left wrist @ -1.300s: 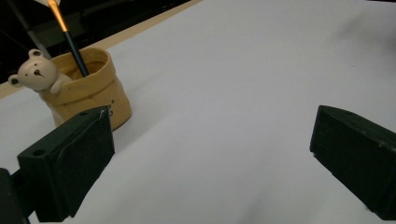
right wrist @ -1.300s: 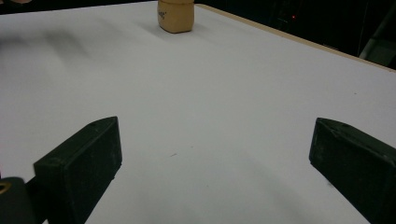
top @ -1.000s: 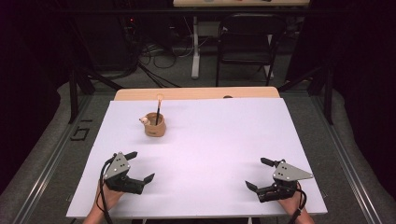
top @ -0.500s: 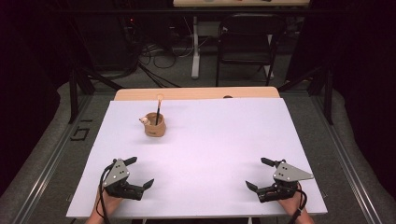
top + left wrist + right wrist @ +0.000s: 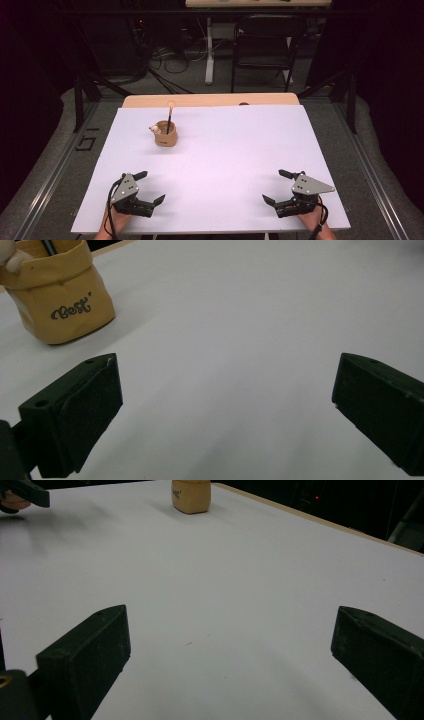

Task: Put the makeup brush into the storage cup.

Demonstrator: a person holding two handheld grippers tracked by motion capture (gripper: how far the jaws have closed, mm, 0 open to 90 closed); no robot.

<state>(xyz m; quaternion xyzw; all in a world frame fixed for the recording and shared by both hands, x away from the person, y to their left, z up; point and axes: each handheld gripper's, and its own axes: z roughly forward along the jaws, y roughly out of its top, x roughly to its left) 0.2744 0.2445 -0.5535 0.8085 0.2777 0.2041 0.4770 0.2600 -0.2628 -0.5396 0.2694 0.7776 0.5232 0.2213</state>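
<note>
Resting at the near edge, the left gripper (image 5: 148, 188) and right gripper (image 5: 276, 186) both gaped empty over the white table (image 5: 235, 150), apparently awaiting work; the tan pot (image 5: 165, 134) (a dark stick inside) stood well beyond.

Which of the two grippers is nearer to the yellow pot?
The left gripper; the yellow pot stands on its half of the table, far from the right gripper.
</note>
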